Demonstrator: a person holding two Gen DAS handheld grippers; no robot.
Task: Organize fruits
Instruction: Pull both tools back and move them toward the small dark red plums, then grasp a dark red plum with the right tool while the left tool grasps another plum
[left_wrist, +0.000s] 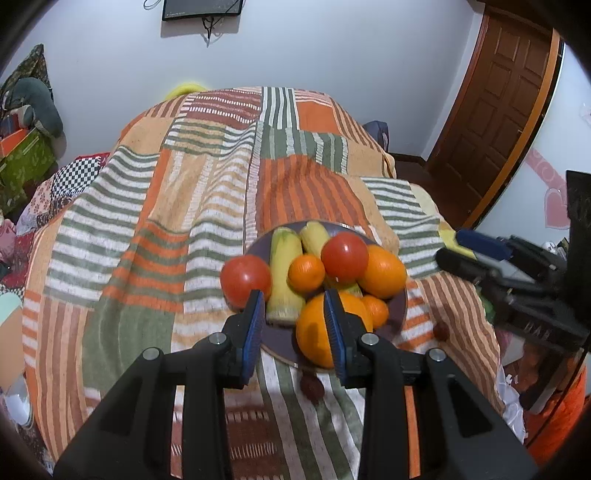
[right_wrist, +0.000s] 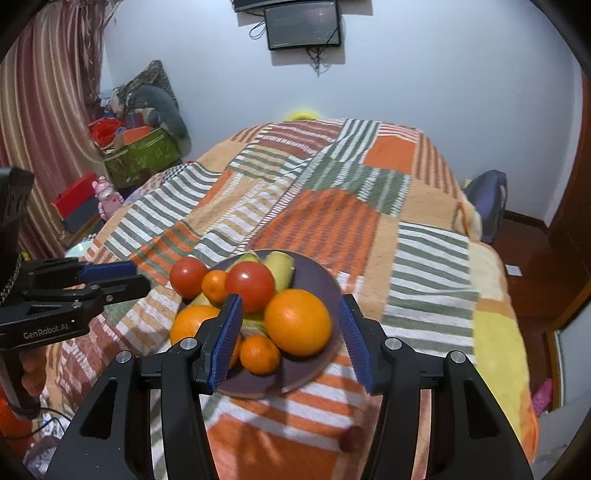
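Observation:
A dark round plate (left_wrist: 280, 343) (right_wrist: 317, 280) sits on a striped patchwork blanket. It holds two tomatoes (left_wrist: 344, 256) (right_wrist: 250, 286), large oranges (left_wrist: 382, 271) (right_wrist: 298, 321), small mandarins (left_wrist: 306, 272) (right_wrist: 259, 354) and corn cobs (left_wrist: 282, 271) (right_wrist: 279, 267). One tomato (left_wrist: 245, 275) (right_wrist: 188, 276) rests at the plate's left edge. My left gripper (left_wrist: 297, 301) is open and empty, hovering above the plate's near side over a large orange (left_wrist: 314, 332). My right gripper (right_wrist: 291, 306) is open and empty, its blue pads (right_wrist: 229, 336) flanking the large orange from above.
The blanket (left_wrist: 184, 206) (right_wrist: 369, 206) covers a bed or table. A small dark round fruit (left_wrist: 311, 386) (right_wrist: 351, 437) lies on the blanket near the plate. A wooden door (left_wrist: 495, 107) stands right. Boxes and clutter (right_wrist: 140, 151) sit at the left.

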